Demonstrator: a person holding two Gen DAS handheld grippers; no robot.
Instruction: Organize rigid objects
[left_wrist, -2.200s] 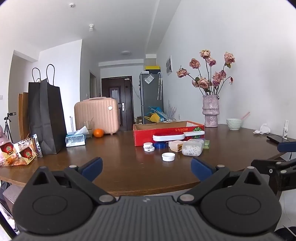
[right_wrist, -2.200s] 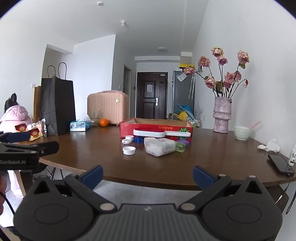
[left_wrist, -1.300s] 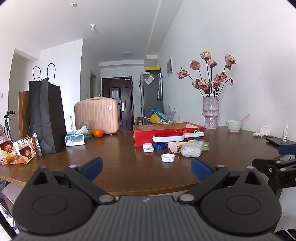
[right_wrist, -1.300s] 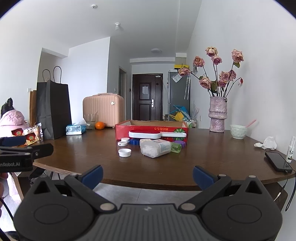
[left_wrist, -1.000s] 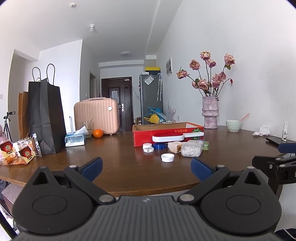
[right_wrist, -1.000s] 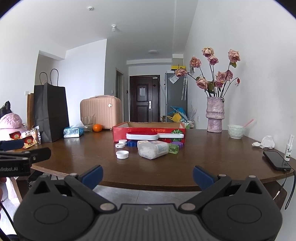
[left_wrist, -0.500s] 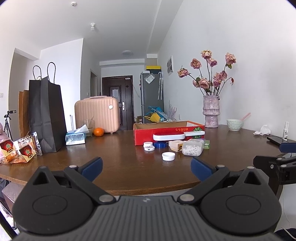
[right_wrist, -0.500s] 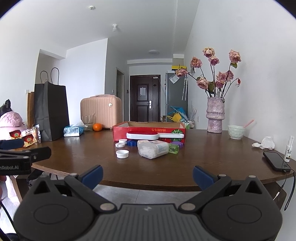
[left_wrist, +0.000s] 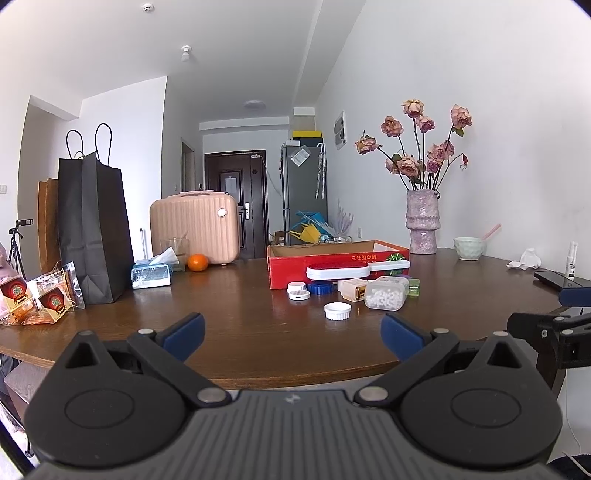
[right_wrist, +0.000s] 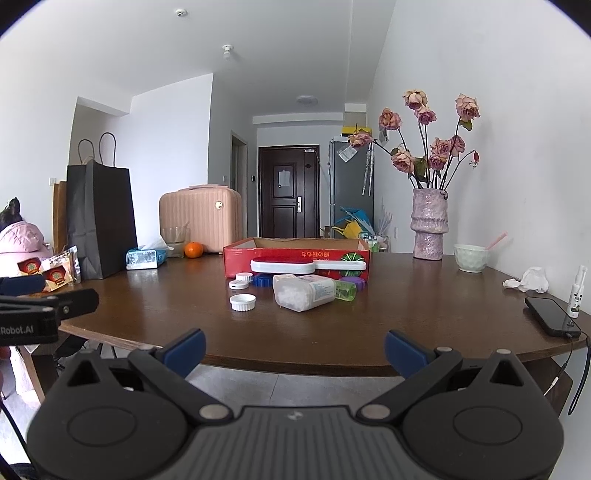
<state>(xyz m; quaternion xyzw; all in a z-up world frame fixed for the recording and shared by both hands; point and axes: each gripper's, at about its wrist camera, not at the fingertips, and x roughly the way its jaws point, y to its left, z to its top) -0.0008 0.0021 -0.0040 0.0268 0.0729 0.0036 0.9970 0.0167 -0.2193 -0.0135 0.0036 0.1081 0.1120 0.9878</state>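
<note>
A red cardboard box (left_wrist: 338, 264) (right_wrist: 295, 254) stands mid-table. In front of it lie a red-and-white brush (left_wrist: 354, 270) (right_wrist: 306, 265), a clear jar of white beads (left_wrist: 386, 297) (right_wrist: 308, 293), a white lid (left_wrist: 337, 310) (right_wrist: 242, 302), small white caps (left_wrist: 298, 290) (right_wrist: 241, 281), a blue lid (left_wrist: 320, 288) and a green bottle (right_wrist: 345, 290). My left gripper (left_wrist: 291, 330) is open and empty, at the table's near edge. My right gripper (right_wrist: 293, 349) is open and empty, just short of the near edge. Both are far from the objects.
A black paper bag (left_wrist: 92, 229), snack packets (left_wrist: 35, 299), a tissue pack (left_wrist: 151, 273), an orange (left_wrist: 197, 262) and a pink case (left_wrist: 194, 225) stand at the left. A vase of roses (right_wrist: 428, 225), a bowl (right_wrist: 471, 256), a phone (right_wrist: 550, 315) and a small bottle (right_wrist: 577, 293) are at the right.
Both grippers stay open and drift only slightly. The right gripper's view has shifted a little; the objects have not moved.
</note>
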